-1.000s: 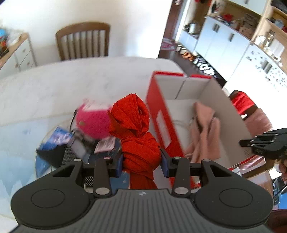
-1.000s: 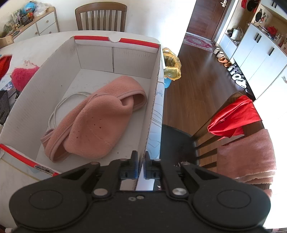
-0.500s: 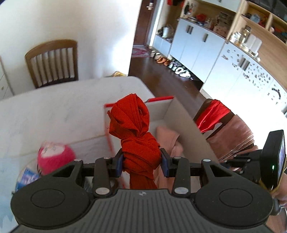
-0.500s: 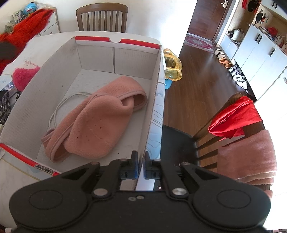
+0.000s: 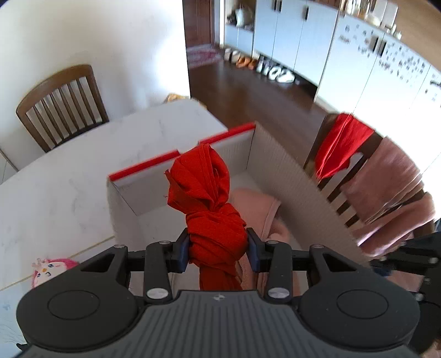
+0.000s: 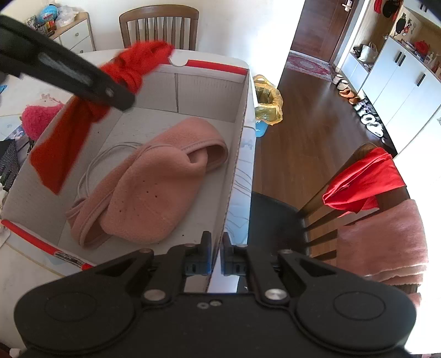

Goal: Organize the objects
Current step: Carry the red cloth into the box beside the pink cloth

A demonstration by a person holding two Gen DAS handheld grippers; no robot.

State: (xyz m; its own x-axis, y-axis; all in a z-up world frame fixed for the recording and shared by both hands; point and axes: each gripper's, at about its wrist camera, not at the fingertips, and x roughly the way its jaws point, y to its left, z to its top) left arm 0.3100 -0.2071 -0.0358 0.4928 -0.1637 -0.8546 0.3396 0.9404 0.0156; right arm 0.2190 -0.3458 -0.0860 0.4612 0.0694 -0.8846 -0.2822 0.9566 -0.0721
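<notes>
The left hand-held gripper [image 5: 217,249] pinches a knotted red cloth bundle [image 5: 212,217] between its blue pads, the knot squeezed at its waist and a loose tail hanging below. In the right wrist view the bundle is held in the air above the left side of the open white cardboard box with red rim [image 6: 239,115], its tail dangling over the box's left wall. The right hand-held gripper [image 6: 216,257] has its fingers pressed nearly together on the box's near right wall, the thin cardboard edge between them. Inside the box a folded pink fleece garment [image 6: 154,187] lies on the floor, partly over a coiled white cable [image 6: 93,168]. Left of the box, a fuzzy pink plush toy [image 6: 37,119] sits on the white marble counter [image 5: 55,192]. Beyond the counter stands a brown wooden slatted chair [image 6: 160,24].
</notes>
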